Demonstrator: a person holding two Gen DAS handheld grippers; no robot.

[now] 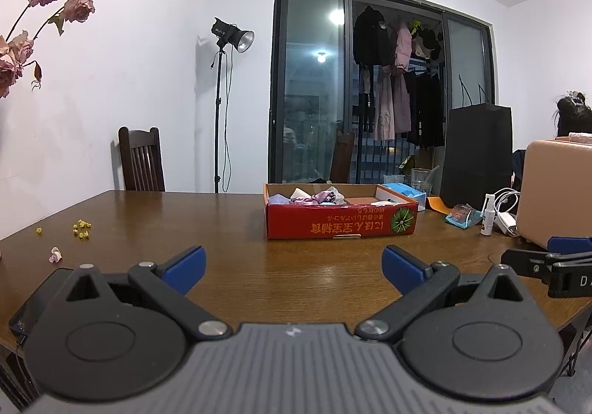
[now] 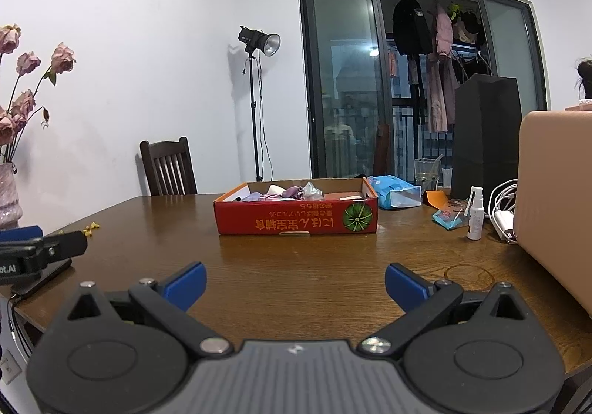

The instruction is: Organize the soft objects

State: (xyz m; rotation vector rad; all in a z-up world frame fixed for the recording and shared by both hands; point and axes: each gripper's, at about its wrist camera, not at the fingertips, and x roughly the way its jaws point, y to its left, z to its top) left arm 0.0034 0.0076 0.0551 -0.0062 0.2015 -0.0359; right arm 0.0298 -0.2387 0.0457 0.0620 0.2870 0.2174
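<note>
A: Where are the soft things?

B: In the shallow red cardboard box [image 1: 340, 219] with upside-down orange lettering, which sits on the brown wooden counter [image 1: 288, 273] well ahead of both tools. A heap of crumpled lilac, pink and white fabric pieces [image 1: 314, 197] fills its left half; the right half shows what looks like a flat brownish pad, though that is too small to be sure.

A: How would that fabric handle?

B: My guess is very light, limp and a bit slippery, some of it looking satin-like. It should bunch under a pinch and drag its neighbours along. I would pinch a raised fold at the top of the heap, not the edge against the box wall, and lift slowly so that only one piece comes free.

A: And the tools?

B: The left hand-held gripper [image 1: 294, 264] hangs above the near part of the counter, its blue-padded fingers [image 1: 185, 267] spread wide, holding and touching nothing. The right hand-held gripper [image 2: 296, 282] stands the same way, wide apart and empty. Each shows at the side of the other's view.

A: Anything in the way?

B: A small white spray bottle [image 2: 475, 216] and a white cable [image 2: 501, 206] lie to the right of the box, apart from it.
</note>
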